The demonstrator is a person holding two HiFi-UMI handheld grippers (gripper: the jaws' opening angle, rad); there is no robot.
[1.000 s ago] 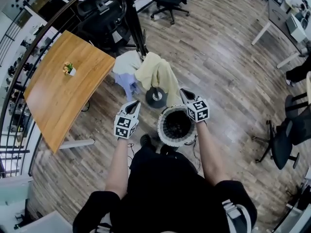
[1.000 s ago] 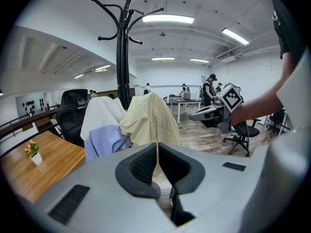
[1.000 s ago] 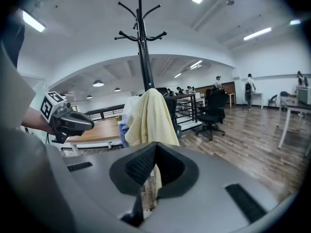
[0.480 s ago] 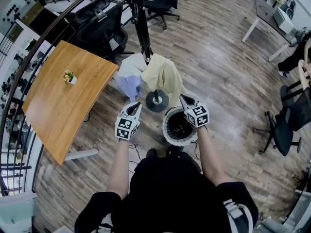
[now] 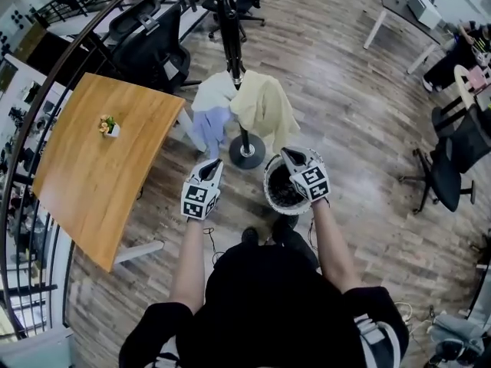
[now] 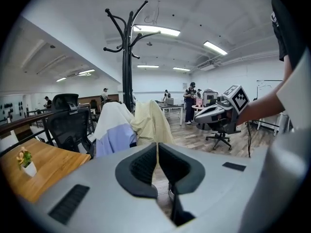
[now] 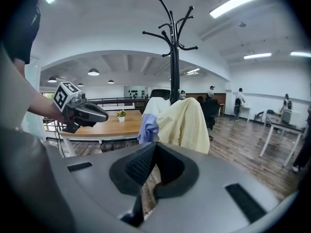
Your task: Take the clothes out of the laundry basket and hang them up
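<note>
Wood-plank flooring runs through an open office where a person stands over a white laundry basket, a gripper in each hand. The left gripper hangs just left of the basket, its jaws pressed together on nothing. The right gripper sits above the basket's far rim, likewise clenched and empty. Just beyond the basket rises a black coat stand, its round base near the rim. Three pieces drape from it: a pale yellow garment on the right, a white garment on the left and a lavender garment below the white. The basket's inside looks dark, and whether clothes lie in it cannot be told. At left stands a wooden table bearing a small potted plant.
</note>
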